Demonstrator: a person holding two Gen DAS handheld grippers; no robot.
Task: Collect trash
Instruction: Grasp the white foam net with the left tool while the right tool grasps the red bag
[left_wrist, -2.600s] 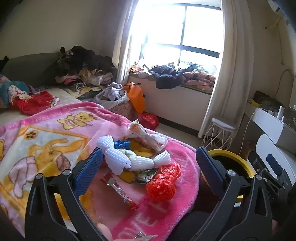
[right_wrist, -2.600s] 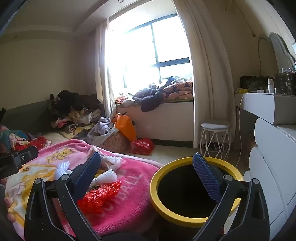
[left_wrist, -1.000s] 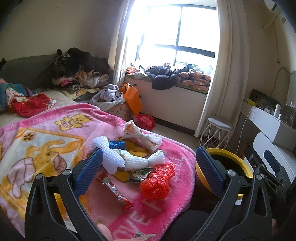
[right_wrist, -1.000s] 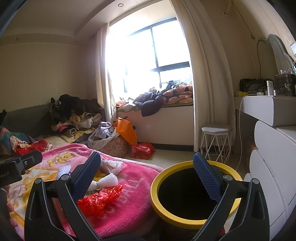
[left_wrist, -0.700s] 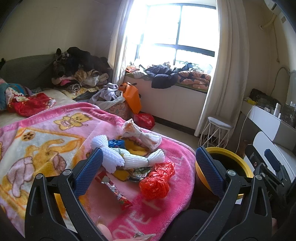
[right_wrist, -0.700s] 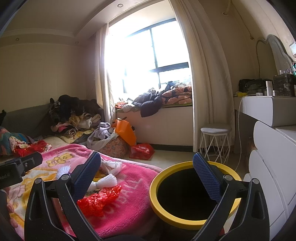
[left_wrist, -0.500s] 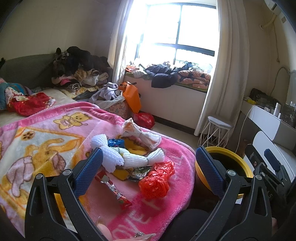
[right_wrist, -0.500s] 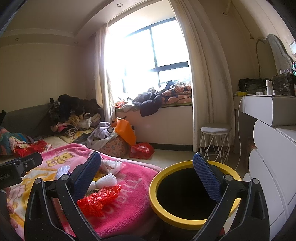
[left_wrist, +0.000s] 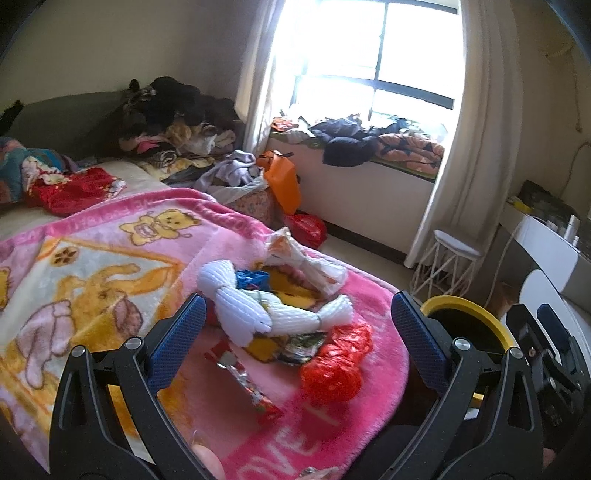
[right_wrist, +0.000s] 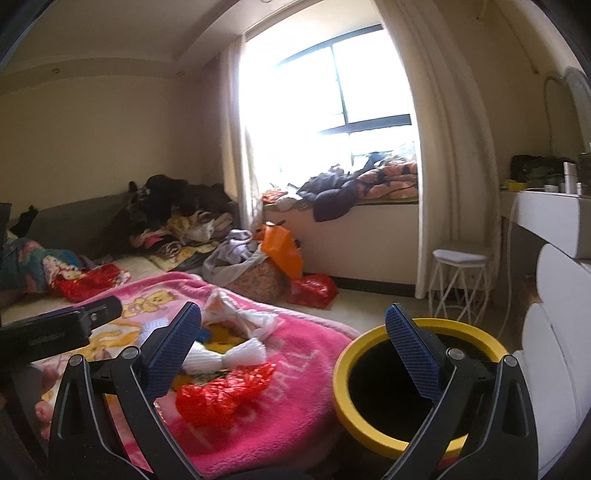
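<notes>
Left gripper: the left gripper (left_wrist: 295, 330), black with blue ribbed pads, fills the bottom of the left wrist view, its jaws spread wide and holding nothing.
Right gripper: the right gripper (right_wrist: 293, 338), of the same build, is also spread wide and empty at the bottom of the right wrist view.
Trash pile: loose litter lies at frame centre of the left wrist view on the pink fleece blanket with cartoon bear prints (left_wrist: 110, 266) that covers the bed.
Foam sleeves: two white ribbed foam net sleeves (left_wrist: 240, 314) lie crossed on top of the pile.
Red bag: a crumpled red plastic bag (left_wrist: 334, 363) sits at the pile's lower right, near the blanket's edge.
Foil wrapper: a long silver and red foil snack wrapper (left_wrist: 245, 384) lies below the sleeves, towards the lower centre.
Other pieces: a clear plastic bag with orange print (left_wrist: 303, 266) lies above the sleeves; a blue scrap (left_wrist: 253, 278) touches them.
Bin: a round black trash bin with a yellow rim (right_wrist: 373, 350) stands on the floor just beside the bed, lower right in the right wrist view.
Background: a white wire-legged stool (right_wrist: 460, 275) stands at centre right.
</notes>
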